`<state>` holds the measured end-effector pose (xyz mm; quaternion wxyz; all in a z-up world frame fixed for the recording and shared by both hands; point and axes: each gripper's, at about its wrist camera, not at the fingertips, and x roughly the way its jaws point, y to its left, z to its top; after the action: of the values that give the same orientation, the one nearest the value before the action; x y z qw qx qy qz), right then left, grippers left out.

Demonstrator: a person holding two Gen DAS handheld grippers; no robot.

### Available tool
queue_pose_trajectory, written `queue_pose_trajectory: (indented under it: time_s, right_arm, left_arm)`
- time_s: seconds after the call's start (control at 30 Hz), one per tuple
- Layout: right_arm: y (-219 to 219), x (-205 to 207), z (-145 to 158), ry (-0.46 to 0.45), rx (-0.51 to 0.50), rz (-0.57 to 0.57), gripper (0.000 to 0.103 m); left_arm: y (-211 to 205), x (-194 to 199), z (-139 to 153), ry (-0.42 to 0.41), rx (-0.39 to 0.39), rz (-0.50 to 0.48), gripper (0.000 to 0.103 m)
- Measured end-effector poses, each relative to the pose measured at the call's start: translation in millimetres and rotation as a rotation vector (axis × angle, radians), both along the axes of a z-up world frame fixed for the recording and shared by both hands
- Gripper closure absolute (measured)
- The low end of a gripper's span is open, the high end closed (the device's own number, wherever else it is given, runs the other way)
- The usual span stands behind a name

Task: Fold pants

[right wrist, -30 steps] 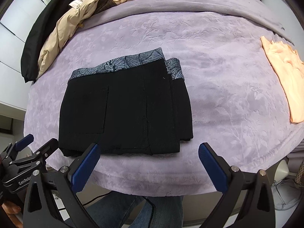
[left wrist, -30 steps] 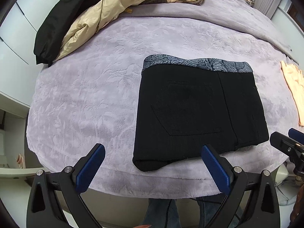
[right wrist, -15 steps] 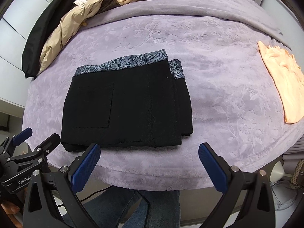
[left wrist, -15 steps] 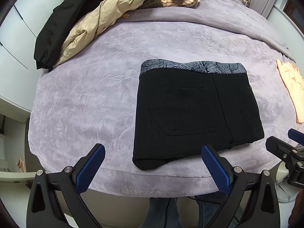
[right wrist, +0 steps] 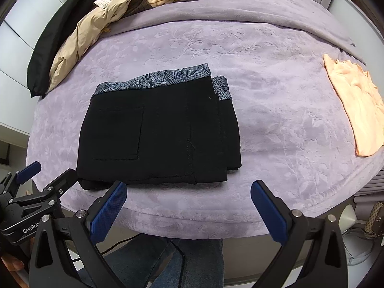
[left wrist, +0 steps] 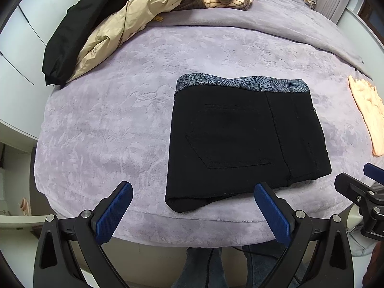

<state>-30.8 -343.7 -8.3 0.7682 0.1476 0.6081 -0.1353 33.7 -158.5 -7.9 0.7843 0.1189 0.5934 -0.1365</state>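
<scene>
Black pants with a grey leaf-patterned waistband lie folded into a compact rectangle on the lilac bedspread, back pocket up. In the right wrist view the same pants sit left of centre, with a second layer peeking out at their right edge. My left gripper hovers open off the bed's near edge, clear of the fabric, nothing between its blue pads. My right gripper is likewise open and empty, held back from the bed. Each gripper shows at the edge of the other's view.
A pile of clothes, a beige jacket and a black coat, covers the far left of the bed. A peach garment lies at the right edge. White cabinets stand to the left. A person's jeans-clad legs show below the bed edge.
Both grippers have drawn back and risen slightly from the bed, so the pants look a little farther off. The pants have not moved.
</scene>
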Motion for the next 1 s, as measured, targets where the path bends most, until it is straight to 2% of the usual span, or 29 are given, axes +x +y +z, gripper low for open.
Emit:
queue_pose_trajectory:
  time_s: [0.6,1.0]
  right_arm:
    - [1.5,4.6,-4.0,0.009,-0.001,0.015,0.000]
    - [2.0,8.3,-9.0,0.021,0.003,0.025,0.000]
  left_arm:
    - [-2.2,1.6,-1.7,0.001,0.014,-0.020,0.002]
    - [-2.0,5.8,-3.0,0.007,-0.007,-0.041,0.002]
